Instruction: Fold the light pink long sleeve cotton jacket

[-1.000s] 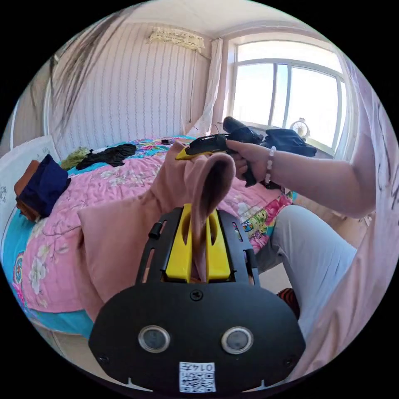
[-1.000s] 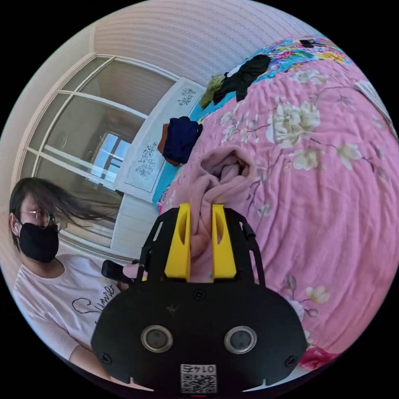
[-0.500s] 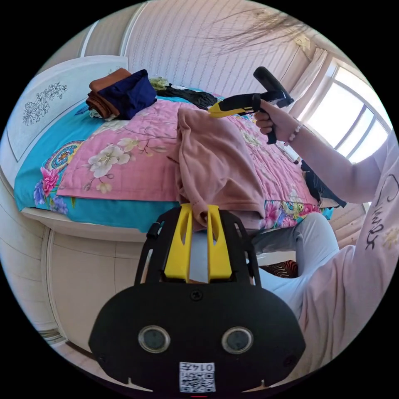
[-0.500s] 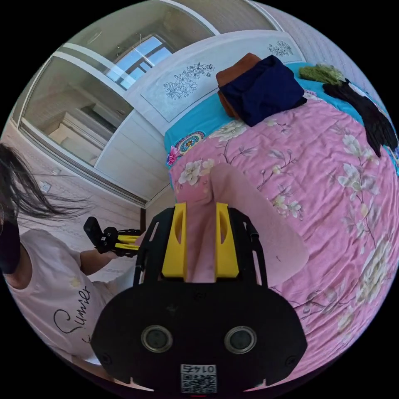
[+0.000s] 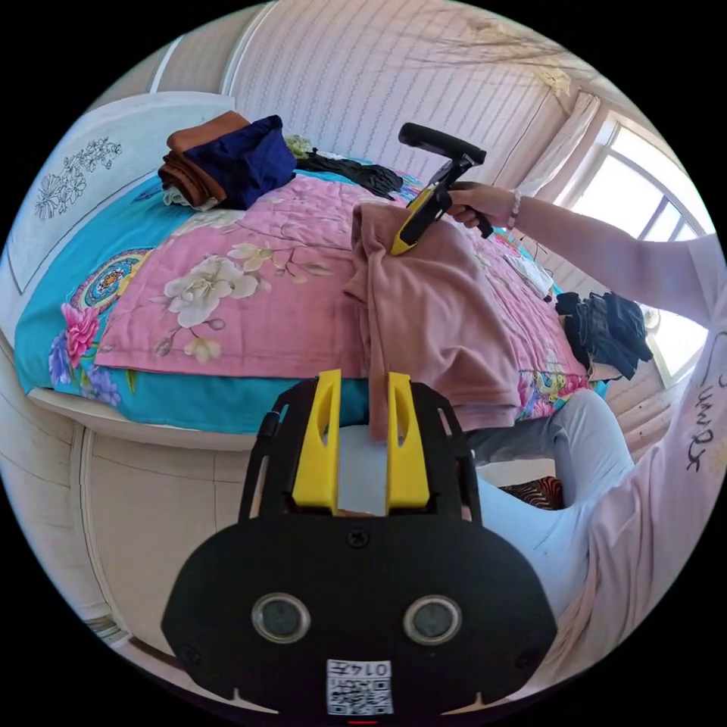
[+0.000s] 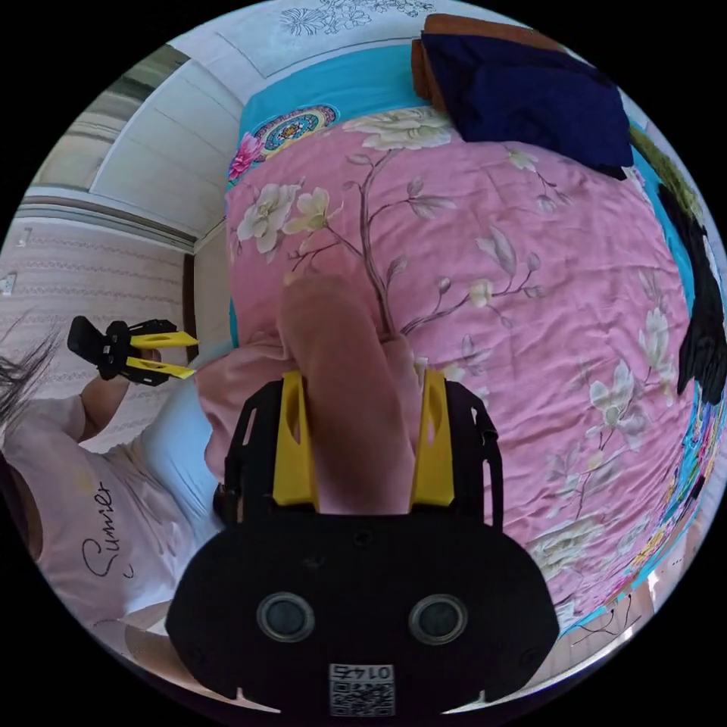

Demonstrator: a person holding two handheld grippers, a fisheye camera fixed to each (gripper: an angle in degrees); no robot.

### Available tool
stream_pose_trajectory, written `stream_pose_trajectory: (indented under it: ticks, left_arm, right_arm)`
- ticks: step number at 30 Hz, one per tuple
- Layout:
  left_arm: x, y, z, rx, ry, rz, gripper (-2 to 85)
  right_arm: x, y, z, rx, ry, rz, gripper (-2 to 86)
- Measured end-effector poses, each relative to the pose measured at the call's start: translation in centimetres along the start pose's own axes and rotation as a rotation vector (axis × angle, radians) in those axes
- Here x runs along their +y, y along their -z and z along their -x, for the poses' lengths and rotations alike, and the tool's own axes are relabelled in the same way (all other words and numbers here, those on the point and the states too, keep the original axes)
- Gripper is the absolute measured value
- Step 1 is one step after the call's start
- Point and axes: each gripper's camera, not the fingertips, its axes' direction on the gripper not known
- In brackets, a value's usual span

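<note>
Left gripper view shows the pink jacket [image 5: 432, 318] lying on the bed's floral quilt [image 5: 250, 303] and hanging over its edge. The left gripper [image 5: 363, 394] has its jaws apart beside the hem; the right gripper [image 6: 363, 409] also stands wide apart around a fold

jacket [image 5: 432, 318]: light pink | quilt [image 5: 257, 303]: pink, white floral | sheet [image 5: 91, 257]: turquoise | claws [image 5: 362, 394]: yellow
</note>
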Motion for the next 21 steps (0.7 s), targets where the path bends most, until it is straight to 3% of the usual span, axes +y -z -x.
stream_pose_trajectory:
  ticks: [3,6,14,18,21]
  left_arm:
    - [-1.3,-1.9,0.5,0.024,0.001,0.049,11.4]
    - [-2.4,-3.5,1.2,0.057,0.019,0.095,13.2]
    - [-4.7,-2.7,2.9,0.073,0.028,0.072,15.6]
    - [-5.0,-4.6,3.3,0.250,0.075,0.044,16.7]
    - [-5.7,-8.6,2.0,0.164,0.060,0.135,18.7]
  right_arm:
    - [-1.6,-1.0,-0.7,-0.088,0.021,0.090,20.7]
    - [-2.1,-0.4,-1.0,-0.130,0.044,0.061,20.8]
    - [-2.0,1.2,0.5,-0.089,0.073,-0.015,20.2]
    - [-1.3,1.9,1.0,-0.090,0.072,-0.059,20.1]
    - [-0.3,2.2,2.2,-0.029,0.093,-0.096,20.2]
